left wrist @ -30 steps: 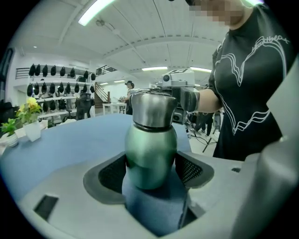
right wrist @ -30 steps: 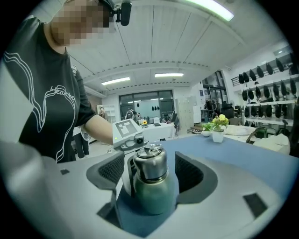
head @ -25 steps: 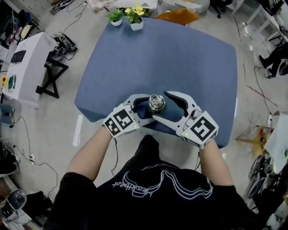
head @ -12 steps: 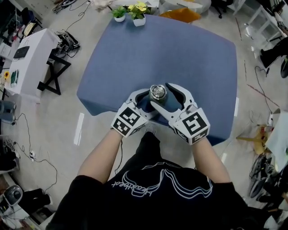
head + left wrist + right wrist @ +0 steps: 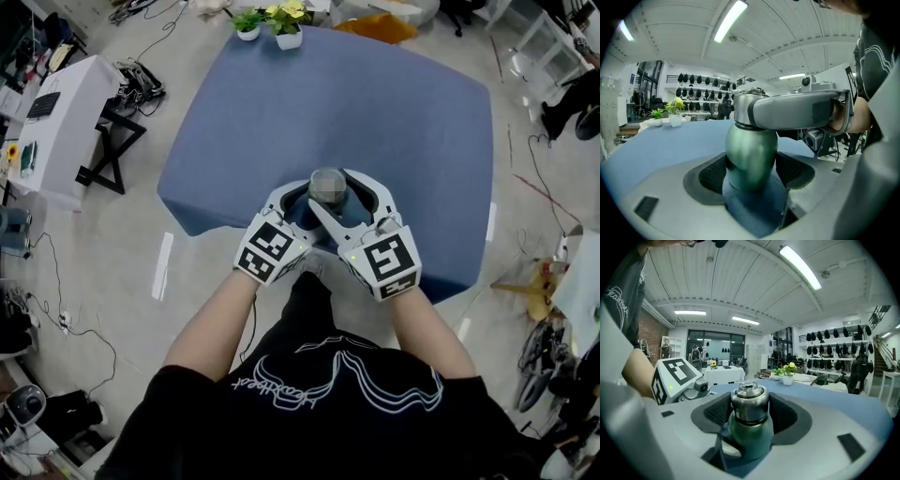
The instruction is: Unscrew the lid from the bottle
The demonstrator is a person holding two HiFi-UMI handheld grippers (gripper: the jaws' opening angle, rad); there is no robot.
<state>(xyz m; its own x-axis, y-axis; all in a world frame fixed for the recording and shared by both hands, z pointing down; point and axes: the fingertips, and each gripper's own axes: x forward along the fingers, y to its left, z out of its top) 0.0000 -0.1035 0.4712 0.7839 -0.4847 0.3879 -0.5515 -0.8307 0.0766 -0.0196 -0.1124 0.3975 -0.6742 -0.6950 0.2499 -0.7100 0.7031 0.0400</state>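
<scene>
A dark green bottle [image 5: 750,159] with a steel lid [image 5: 749,404] stands upright near the front edge of the blue table [image 5: 375,103]. My left gripper [image 5: 751,171] is shut on the bottle's rounded body, both pads against it. My right gripper [image 5: 750,412] sits higher, level with the lid. Its jaws are closing, and the pads meet the lid's sides. In the head view the lid [image 5: 327,186] shows between the right gripper [image 5: 328,192]'s white fingers, and the left gripper [image 5: 314,211] reaches in underneath. In the left gripper view one right finger [image 5: 797,110] crosses in front of the bottle's top.
Two small potted plants [image 5: 248,21] [image 5: 286,23] stand at the table's far edge. A white side table [image 5: 56,131] with a black folding stand is on the floor to the left. Cables and chairs lie around the room.
My right gripper has swung in toward the left and its jaws have narrowed around the lid. The left gripper keeps its hold on the bottle's body.
</scene>
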